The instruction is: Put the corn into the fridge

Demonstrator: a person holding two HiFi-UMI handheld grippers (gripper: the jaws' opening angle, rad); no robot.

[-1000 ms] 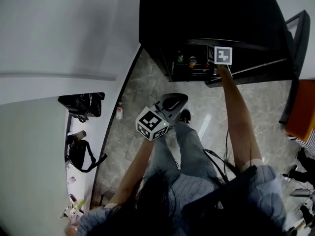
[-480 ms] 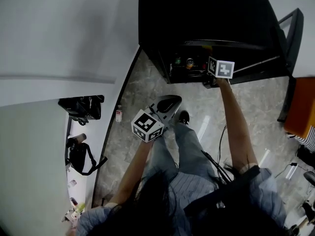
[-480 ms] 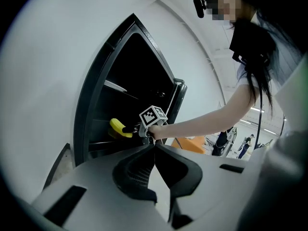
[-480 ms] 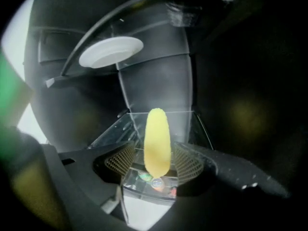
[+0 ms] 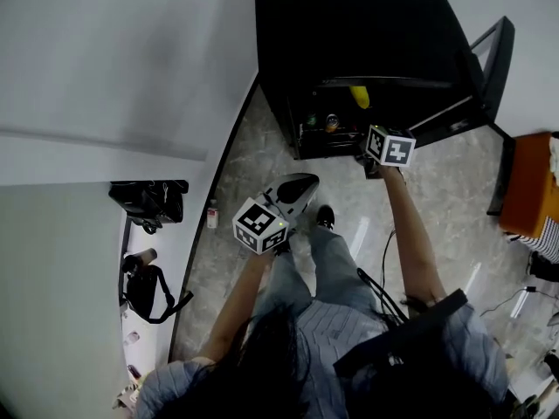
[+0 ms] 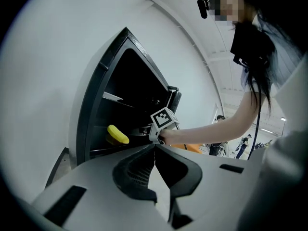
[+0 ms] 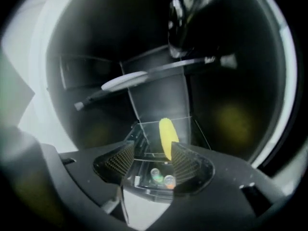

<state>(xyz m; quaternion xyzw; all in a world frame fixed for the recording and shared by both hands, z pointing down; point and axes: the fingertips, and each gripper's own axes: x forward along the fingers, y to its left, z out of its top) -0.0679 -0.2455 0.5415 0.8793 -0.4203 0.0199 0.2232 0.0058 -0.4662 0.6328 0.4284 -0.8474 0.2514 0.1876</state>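
While the yellow cob of corn (image 7: 167,137) lay on a clear glass shelf (image 7: 149,138) inside the open black fridge (image 5: 349,24), the right gripper (image 7: 153,160) hovered just in front of that shelf, its jaws wide apart with nothing between them. The left gripper (image 6: 155,150) was well apart from the fridge, above the grey stone floor (image 5: 253,155), its jaws closed together and empty

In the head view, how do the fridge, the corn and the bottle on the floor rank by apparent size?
1. fridge, largest by far.
2. corn and bottle: about alike, so not ranked.
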